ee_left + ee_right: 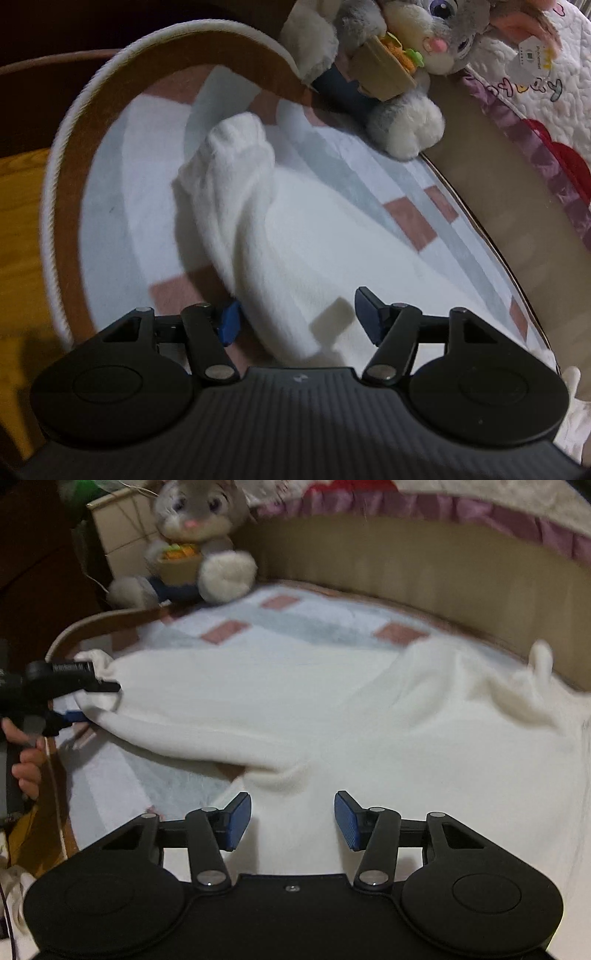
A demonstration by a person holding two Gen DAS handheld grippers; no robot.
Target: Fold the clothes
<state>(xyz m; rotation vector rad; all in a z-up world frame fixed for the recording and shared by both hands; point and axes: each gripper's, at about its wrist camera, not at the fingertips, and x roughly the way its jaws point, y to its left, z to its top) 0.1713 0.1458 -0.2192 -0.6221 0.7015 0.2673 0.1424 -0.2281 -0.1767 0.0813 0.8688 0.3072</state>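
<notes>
The white garment lies longways between both half-open grippers, left gripper nearest its sleeve (nothing pinched), right gripper over its middle

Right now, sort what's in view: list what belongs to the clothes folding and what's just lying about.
For the job:
white fleece garment
left gripper, at the garment's sleeve end
right gripper, jaws apart over the garment

Just lying about:
grey plush rabbit
checked blanket underneath
quilted cover
cardboard box
</notes>
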